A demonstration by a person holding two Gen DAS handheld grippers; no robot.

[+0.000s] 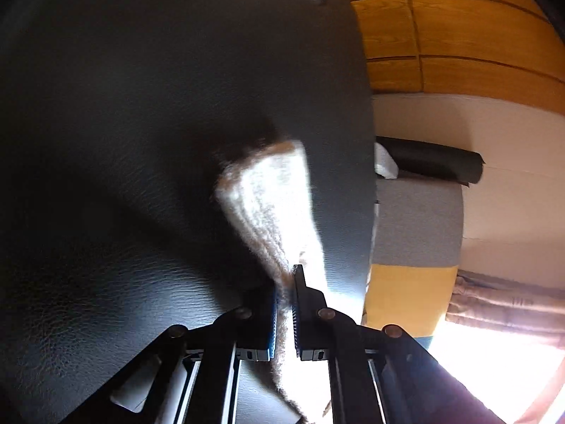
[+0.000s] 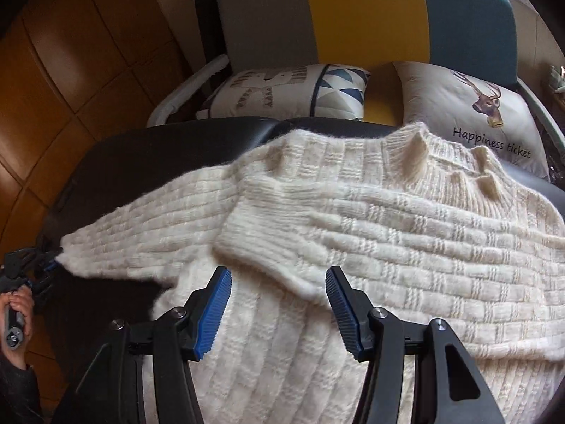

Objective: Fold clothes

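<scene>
Pinching the sweater (image 2: 353, 212) sleeve cuff (image 1: 268, 205), the left gripper (image 1: 285, 304) fingers can carry it inward; right gripper (image 2: 279, 304) fingers spread wide above the folded sleeve, holding nothing.

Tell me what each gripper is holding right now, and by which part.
The left gripper pinches the cream sweater at its sleeve cuff. The right gripper is open above it, holding nothing.

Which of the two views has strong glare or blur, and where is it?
Left wrist view: window glare burns out the lower right, the sweater held in the left tongs looks blurred and overexposed. Right wrist view: evenly lit, sharp, only fisheye bending at the edges.
</scene>
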